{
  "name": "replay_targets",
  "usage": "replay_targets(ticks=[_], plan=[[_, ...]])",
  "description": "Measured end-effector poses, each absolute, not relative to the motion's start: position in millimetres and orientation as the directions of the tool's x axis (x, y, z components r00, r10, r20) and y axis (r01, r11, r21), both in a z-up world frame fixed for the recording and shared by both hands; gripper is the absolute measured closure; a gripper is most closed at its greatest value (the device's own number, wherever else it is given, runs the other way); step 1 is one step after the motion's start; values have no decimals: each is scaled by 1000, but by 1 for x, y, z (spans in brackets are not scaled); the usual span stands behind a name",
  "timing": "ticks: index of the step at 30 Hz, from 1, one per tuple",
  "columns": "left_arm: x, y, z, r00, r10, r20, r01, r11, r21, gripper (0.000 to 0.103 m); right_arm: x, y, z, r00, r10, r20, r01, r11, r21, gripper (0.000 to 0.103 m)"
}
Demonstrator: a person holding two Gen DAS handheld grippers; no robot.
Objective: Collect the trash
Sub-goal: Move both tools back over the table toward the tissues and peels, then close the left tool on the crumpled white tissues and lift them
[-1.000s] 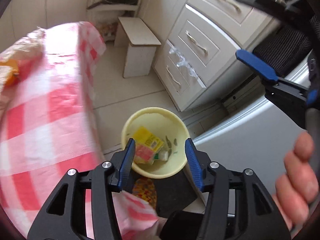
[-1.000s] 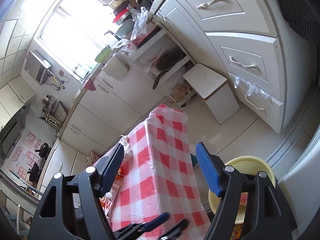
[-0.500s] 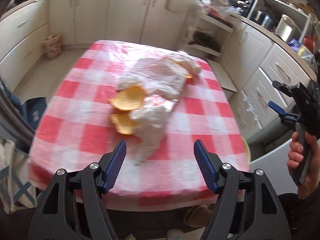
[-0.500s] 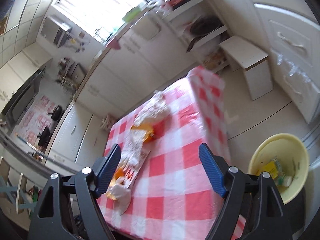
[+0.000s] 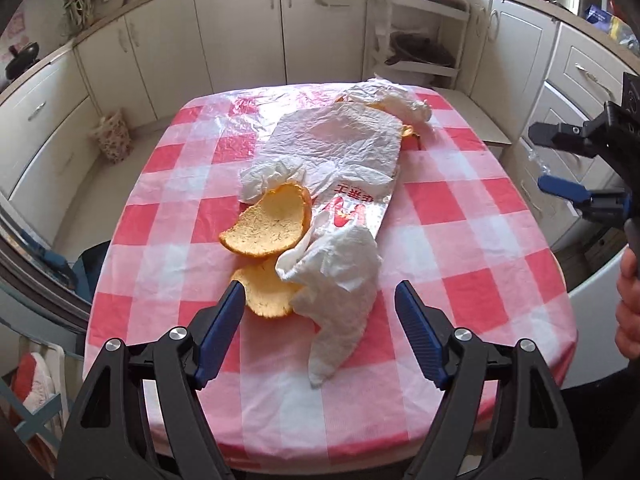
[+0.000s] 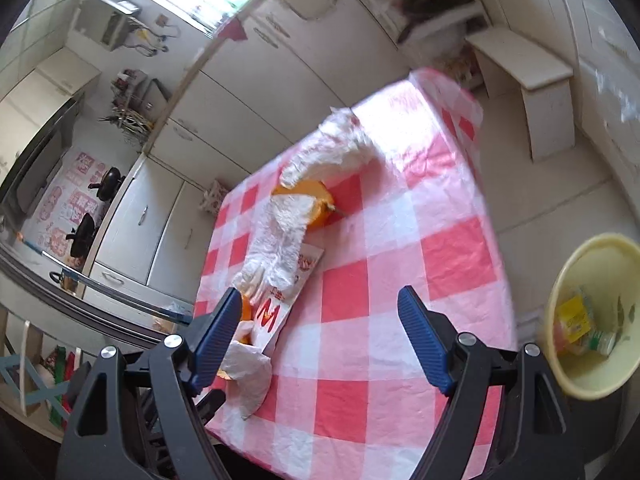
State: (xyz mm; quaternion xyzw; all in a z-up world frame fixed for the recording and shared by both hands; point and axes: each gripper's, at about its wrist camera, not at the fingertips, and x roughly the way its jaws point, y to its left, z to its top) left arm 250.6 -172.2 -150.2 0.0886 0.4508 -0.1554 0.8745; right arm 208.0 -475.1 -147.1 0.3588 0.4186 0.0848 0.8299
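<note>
Trash lies on the red-checked table (image 5: 460, 208): a crumpled white napkin (image 5: 340, 280), two orange peels (image 5: 272, 224), a flat white paper bag with red print (image 5: 344, 156), and more crumpled paper with peel (image 5: 392, 100) at the far end. My left gripper (image 5: 320, 328) is open and empty, just short of the near napkin. My right gripper (image 6: 320, 336) is open and empty above the table's side; it also shows at the right of the left wrist view (image 5: 560, 160). A yellow bin (image 6: 592, 384) holding wrappers stands on the floor right of the table.
White cabinets (image 5: 240, 28) run round the room. A small white stool (image 6: 532, 80) stands past the table's far corner. An open shelf with a pan (image 5: 420, 48) is behind the table. A small patterned basket (image 5: 114, 136) sits on the floor at left.
My left gripper swung from over the yellow bin to face the table trash and moved closer. My right gripper's view tilted down from the room toward the table and bin. Both stayed open.
</note>
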Motion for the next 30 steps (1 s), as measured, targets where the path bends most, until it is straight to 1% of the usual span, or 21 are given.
replay_targets(ticks=[2,3,4,5,6,7,8,15,18,21,22,23,24,25,26,27,30], plan=[[257,-176,-156,540,-187,-821,349,937,16,30,212,-472,-150,626,475,-618,148,706,692,26],[260,-177,-159,531,-194,-825,352,936,6,38,214,-470,-150,622,474,-623,144,713,686,26],[263,-177,-163,515,-202,-833,352,936,-9,54,216,-466,-148,619,476,-625,134,720,681,26],[266,-177,-167,491,-214,-844,356,934,-30,63,218,-463,-147,616,482,-623,123,722,680,26],[268,-177,-170,471,-225,-853,360,932,-47,84,219,-461,-146,613,487,-622,114,725,680,26],[270,-175,-173,445,-239,-863,364,929,-70,100,221,-457,-145,610,489,-623,108,729,676,26],[270,-172,-173,425,-263,-866,369,924,-99,102,223,-455,-145,605,492,-626,102,732,674,26],[258,-131,-132,453,-376,-808,369,905,-213,102,234,-434,-149,574,514,-638,86,737,671,26],[259,-106,-115,459,-431,-777,354,891,-285,102,239,-417,-150,559,524,-642,66,744,665,26],[262,-99,-114,435,-456,-776,367,877,-310,102,242,-402,-153,548,514,-660,51,767,640,26],[262,-102,-118,425,-454,-783,374,876,-305,99,244,-398,-154,545,510,-666,49,773,632,26],[262,-108,-122,419,-445,-791,387,876,-288,95,245,-396,-155,543,508,-668,50,775,630,26],[262,-114,-127,413,-443,-796,403,873,-276,82,246,-394,-157,544,509,-667,54,772,633,26],[263,-122,-132,414,-431,-802,410,875,-258,60,246,-394,-158,545,511,-665,59,768,638,26],[263,-130,-136,422,-413,-807,414,880,-234,52,246,-394,-158,548,510,-663,63,765,641,26],[263,-140,-141,439,-387,-811,423,885,-193,45,246,-394,-158,550,508,-663,66,765,641,26],[268,-162,-154,474,-307,-825,426,900,-90,38,247,-392,-159,549,507,-664,67,765,640,26]])
